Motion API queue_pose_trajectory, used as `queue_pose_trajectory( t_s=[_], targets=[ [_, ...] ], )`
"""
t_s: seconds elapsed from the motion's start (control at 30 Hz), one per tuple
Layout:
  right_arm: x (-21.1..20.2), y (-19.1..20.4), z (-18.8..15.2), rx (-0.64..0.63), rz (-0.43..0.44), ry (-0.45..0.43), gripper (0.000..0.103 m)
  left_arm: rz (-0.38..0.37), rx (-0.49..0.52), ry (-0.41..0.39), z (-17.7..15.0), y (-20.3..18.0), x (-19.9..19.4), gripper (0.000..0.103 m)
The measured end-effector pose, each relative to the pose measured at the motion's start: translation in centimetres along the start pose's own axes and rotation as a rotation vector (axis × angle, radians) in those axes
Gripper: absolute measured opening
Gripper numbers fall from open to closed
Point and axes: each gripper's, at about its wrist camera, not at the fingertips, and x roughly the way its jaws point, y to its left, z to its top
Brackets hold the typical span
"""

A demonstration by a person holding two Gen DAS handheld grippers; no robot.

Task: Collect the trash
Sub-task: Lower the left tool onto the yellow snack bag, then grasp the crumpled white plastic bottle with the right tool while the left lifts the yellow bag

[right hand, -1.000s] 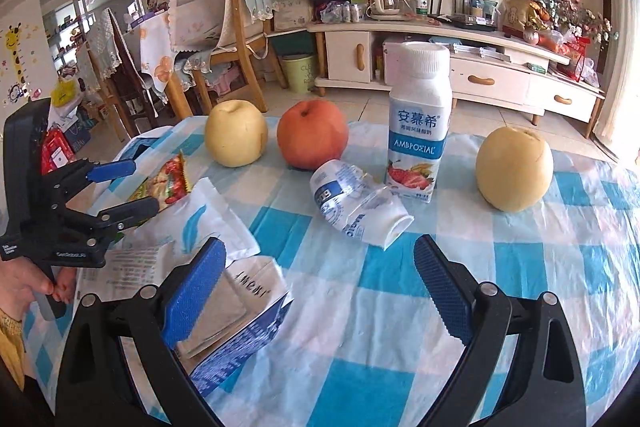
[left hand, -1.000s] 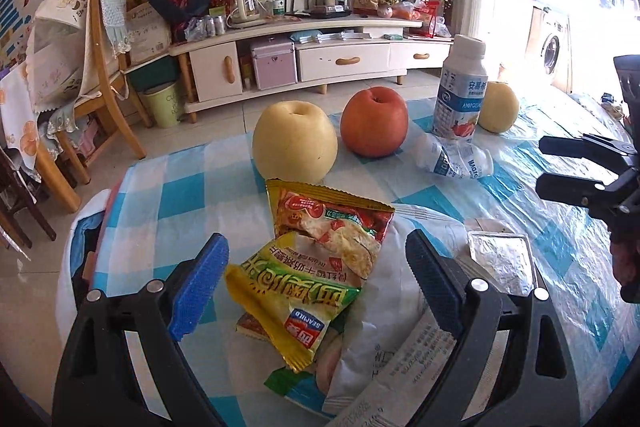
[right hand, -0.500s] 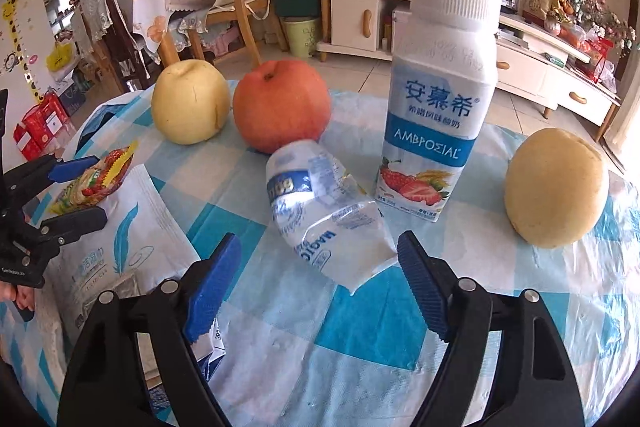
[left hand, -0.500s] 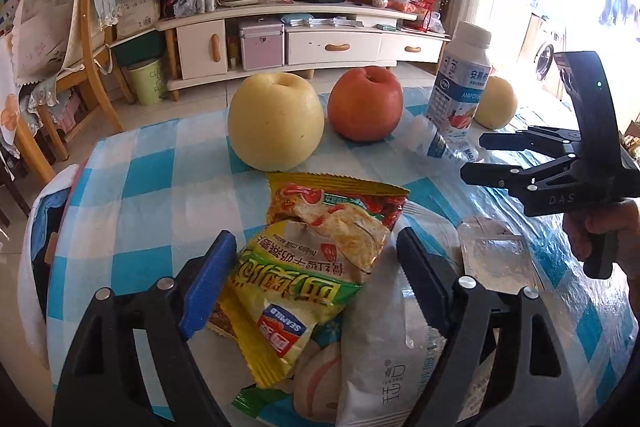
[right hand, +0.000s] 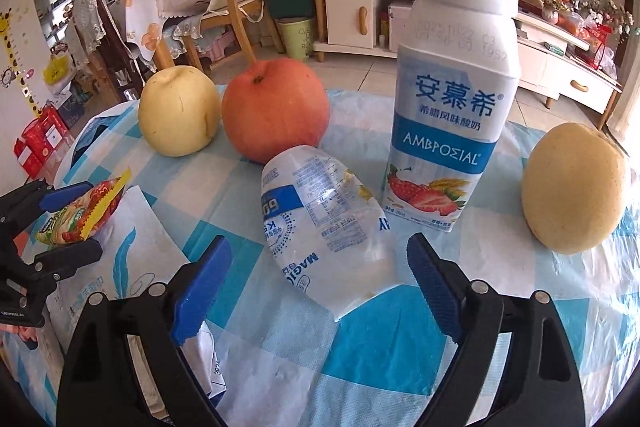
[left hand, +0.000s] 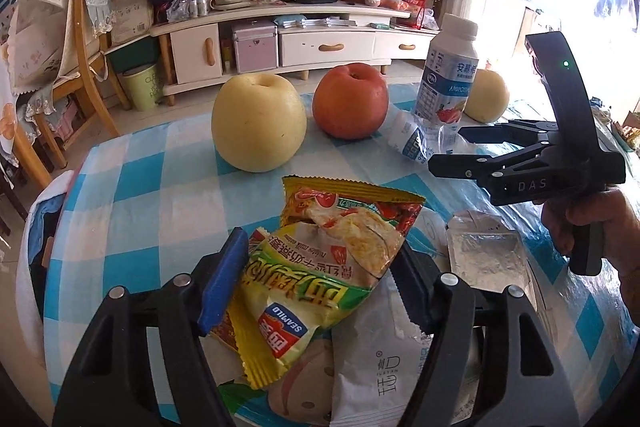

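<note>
A yellow-green snack wrapper (left hand: 340, 247) lies bunched on a second red wrapper, both on top of a white pouch (left hand: 372, 359). My left gripper (left hand: 320, 267) is closing on this wrapper, and both blue pads touch its sides. The right wrist view also shows the left gripper (right hand: 60, 227) on the wrapper (right hand: 76, 215). A crushed clear plastic bottle (right hand: 320, 219) lies on its side between the jaws of my right gripper (right hand: 318, 247). Those jaws are opening and the pads stand clear of the bottle. Seen from the left wrist, the right gripper (left hand: 448, 147) hovers at the bottle (left hand: 412, 143).
An upright white yogurt bottle (right hand: 448, 107) stands just behind the crushed one. A red apple (right hand: 276, 111) and two yellow pears (right hand: 178, 111) (right hand: 574, 187) sit on the blue-checked tablecloth (left hand: 132, 187). A silver foil packet (left hand: 486, 259) lies right of the wrappers. A chair and TV cabinet stand beyond.
The left jaws narrowed onto the snack wrapper, which bunched up. The right gripper moved forward and down until the crushed bottle lay between its jaws.
</note>
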Motion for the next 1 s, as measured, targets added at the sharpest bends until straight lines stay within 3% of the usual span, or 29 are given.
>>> queue_pose_trajectory(
  t_s=[0.1,0.23,0.37,0.43,0.5,0.63,0.73,1.0],
  targets=[
    [0.1,-0.3,0.2,0.014,0.011,0.0,0.086,-0.027,0.0,0.002,0.0,-0.2,-0.1,0.083],
    [0.4,-0.3,0.3,0.013,0.023,0.016,0.062,-0.021,0.01,0.006,0.1,-0.6,0.2,0.084],
    [0.0,0.1,0.2,-0.003,0.025,-0.001,0.054,-0.058,-0.031,-0.008,0.1,-0.3,0.0,0.083],
    [-0.1,0.4,0.2,-0.02,0.027,-0.01,0.042,-0.067,-0.051,-0.009,0.0,-0.2,0.1,0.076],
    [-0.2,0.7,0.0,-0.044,0.018,-0.009,0.041,-0.059,-0.068,-0.004,0.0,-0.1,0.3,0.065],
    [-0.3,1.5,-0.3,-0.072,0.023,-0.006,0.037,-0.066,-0.098,0.003,-0.3,-0.3,0.4,0.058],
    [-0.1,2.0,-0.6,-0.071,0.077,0.017,0.025,-0.09,-0.094,0.014,-0.5,-1.3,0.4,0.053],
    [-1.3,3.3,-2.0,-0.09,0.139,0.035,0.025,-0.161,-0.079,0.022,-1.6,-4.4,-0.2,0.047]
  ],
)
